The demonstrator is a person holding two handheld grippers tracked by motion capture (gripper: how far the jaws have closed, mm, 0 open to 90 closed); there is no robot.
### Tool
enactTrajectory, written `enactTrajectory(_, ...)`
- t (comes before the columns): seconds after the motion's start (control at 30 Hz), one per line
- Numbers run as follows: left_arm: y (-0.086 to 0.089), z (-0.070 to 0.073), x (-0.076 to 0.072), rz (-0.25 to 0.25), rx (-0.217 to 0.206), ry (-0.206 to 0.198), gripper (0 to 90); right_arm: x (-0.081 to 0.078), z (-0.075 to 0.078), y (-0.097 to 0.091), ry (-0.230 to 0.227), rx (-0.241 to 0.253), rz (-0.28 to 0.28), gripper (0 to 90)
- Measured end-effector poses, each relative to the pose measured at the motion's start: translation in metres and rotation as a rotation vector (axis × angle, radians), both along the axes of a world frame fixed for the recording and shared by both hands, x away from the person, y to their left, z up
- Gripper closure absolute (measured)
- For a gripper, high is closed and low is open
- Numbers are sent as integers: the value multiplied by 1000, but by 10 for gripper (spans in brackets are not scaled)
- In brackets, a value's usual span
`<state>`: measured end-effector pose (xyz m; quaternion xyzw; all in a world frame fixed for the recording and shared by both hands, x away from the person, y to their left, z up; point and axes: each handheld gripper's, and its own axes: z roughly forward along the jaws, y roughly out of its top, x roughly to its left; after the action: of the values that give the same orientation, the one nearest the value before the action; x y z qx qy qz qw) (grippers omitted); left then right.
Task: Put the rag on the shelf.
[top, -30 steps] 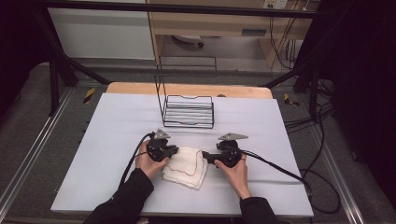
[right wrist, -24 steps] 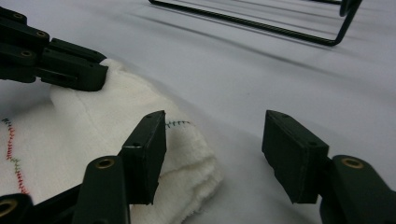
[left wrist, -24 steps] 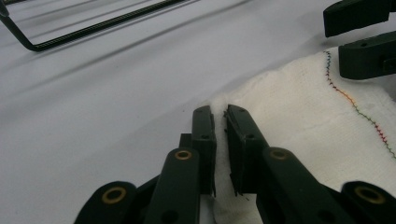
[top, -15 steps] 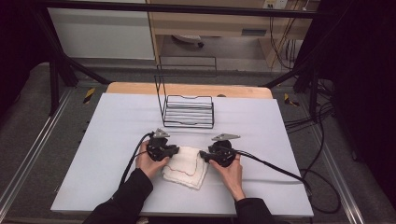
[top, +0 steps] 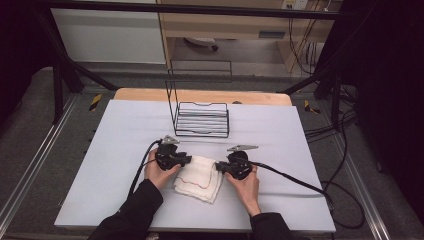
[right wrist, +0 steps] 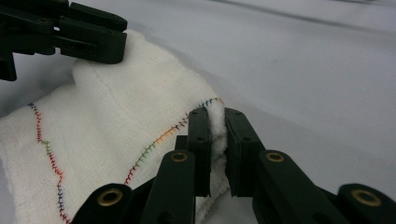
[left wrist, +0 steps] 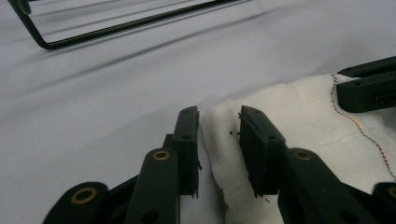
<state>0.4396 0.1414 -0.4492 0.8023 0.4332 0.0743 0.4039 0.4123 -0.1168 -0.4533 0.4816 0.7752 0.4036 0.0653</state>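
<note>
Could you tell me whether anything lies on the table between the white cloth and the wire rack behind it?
Nothing visible does. The white cloth, held between the left gripper and right gripper, faces bare table up to the wire rack.

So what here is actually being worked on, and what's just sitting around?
In use:
- white cloth, a fold between each gripper's jaws
- left gripper, jaws around a thick fold
- right gripper, jaws pinched on the stitched edge

Just lying about:
- black wire rack, standing apart at the back of the table
</note>
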Motion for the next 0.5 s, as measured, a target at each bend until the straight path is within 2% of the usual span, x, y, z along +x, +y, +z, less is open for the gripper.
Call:
enactTrajectory(0.17, -1, 1, 0, -8, -9, 16, 797, -1, 0, 0, -17, -2, 5, 841)
enactTrajectory(0.3, 0, 7, -2, -19, -13, -6, 826, -2, 4, -1, -39, -2, 11, 844)
enactTrajectory(0.4, 3, 15, -5, -23, -50, -30, 830, -4, 10, -3, -68, 14, 21, 844)
enactTrajectory(0.5, 5, 24, -8, -31, -68, -51, 831, -6, 17, -6, -96, 37, 30, 844)
